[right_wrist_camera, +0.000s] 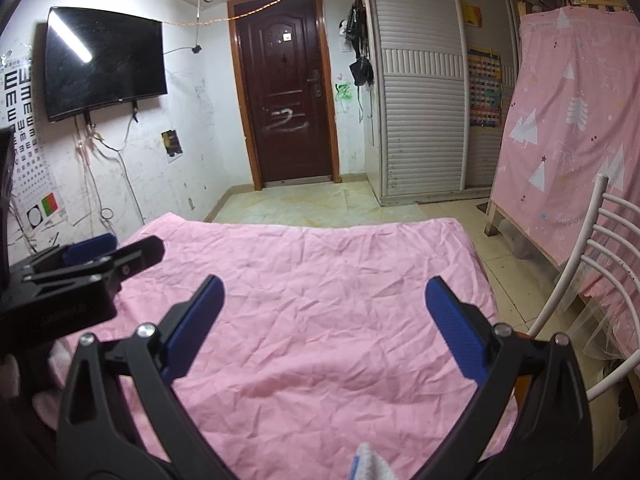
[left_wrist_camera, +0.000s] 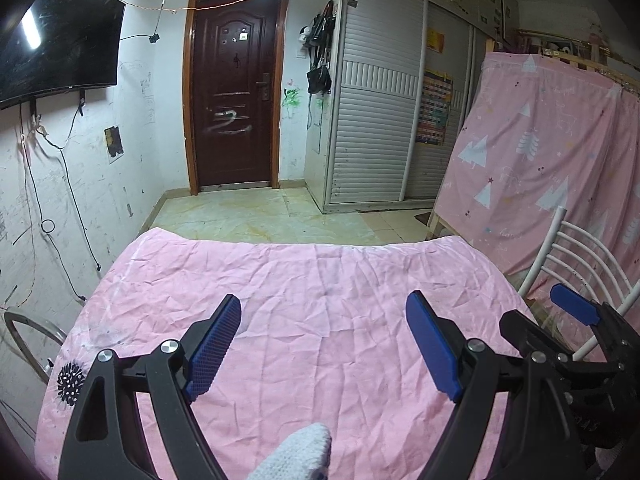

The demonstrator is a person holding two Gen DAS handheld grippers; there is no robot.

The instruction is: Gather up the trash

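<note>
A wrinkled pink cloth (left_wrist_camera: 320, 272) (right_wrist_camera: 320, 248) covers the table in front of me, and I see no trash on it in either view. My left gripper (left_wrist_camera: 323, 300) hovers open above the cloth, nothing between its blue pads. My right gripper (right_wrist_camera: 324, 283) is open too, with only cloth below it. Each shows in the other's view: the right gripper (left_wrist_camera: 532, 306) by the table's right edge, the left gripper (right_wrist_camera: 136, 245) at the table's left side. A white-gloved finger (left_wrist_camera: 300, 456) (right_wrist_camera: 370, 464) pokes in at the bottom. A black spiky dotted mark (left_wrist_camera: 70, 382) sits on the cloth's left part.
A white metal chair (left_wrist_camera: 580, 264) (right_wrist_camera: 592, 248) stands at the table's right. Behind it is a wooden frame draped in pink tree-print fabric (left_wrist_camera: 540, 140) (right_wrist_camera: 568, 120). Tiled floor leads to a dark door (left_wrist_camera: 236, 92). A TV (right_wrist_camera: 104, 64) and cables hang on the left wall.
</note>
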